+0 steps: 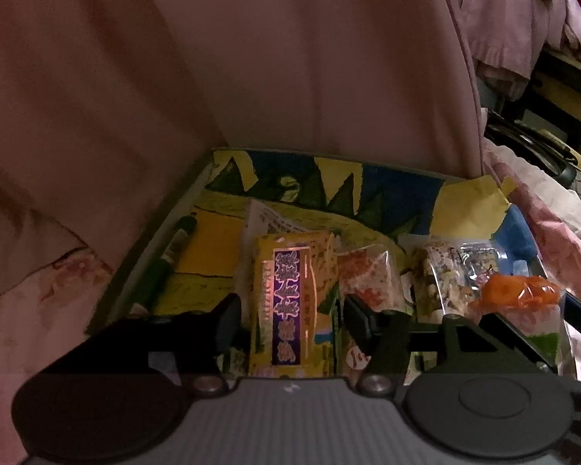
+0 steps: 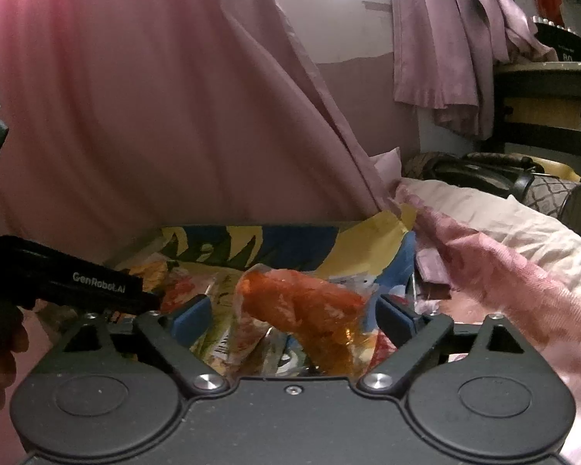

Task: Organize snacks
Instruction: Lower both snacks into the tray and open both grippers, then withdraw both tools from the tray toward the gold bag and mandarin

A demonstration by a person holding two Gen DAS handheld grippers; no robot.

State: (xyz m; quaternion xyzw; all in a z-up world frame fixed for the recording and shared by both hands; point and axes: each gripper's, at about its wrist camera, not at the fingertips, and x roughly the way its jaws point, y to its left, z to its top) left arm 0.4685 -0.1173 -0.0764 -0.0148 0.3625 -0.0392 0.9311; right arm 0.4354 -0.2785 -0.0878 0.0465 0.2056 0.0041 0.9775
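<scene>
A tray (image 1: 197,190) lined with yellow, blue and green paper holds several snack packets. A yellow packet with a purple label (image 1: 290,302) lies lengthwise between the fingers of my left gripper (image 1: 294,317). The jaws stand open, with a narrow gap on each side of the packet. In the right wrist view, an orange packet (image 2: 302,310) leans between the blue pads (image 2: 197,317) of my right gripper (image 2: 296,317). Those jaws are wide open and clear of it. The same orange packet (image 1: 519,290) shows at the tray's right end.
A clear packet with red pieces (image 1: 368,279) and a nut mix packet (image 1: 441,279) lie between the two held positions. A dark green marker (image 1: 174,255) rests along the tray's left rim. Pink cloth (image 2: 155,116) hangs close behind the tray. Floral bedding (image 2: 503,271) lies right.
</scene>
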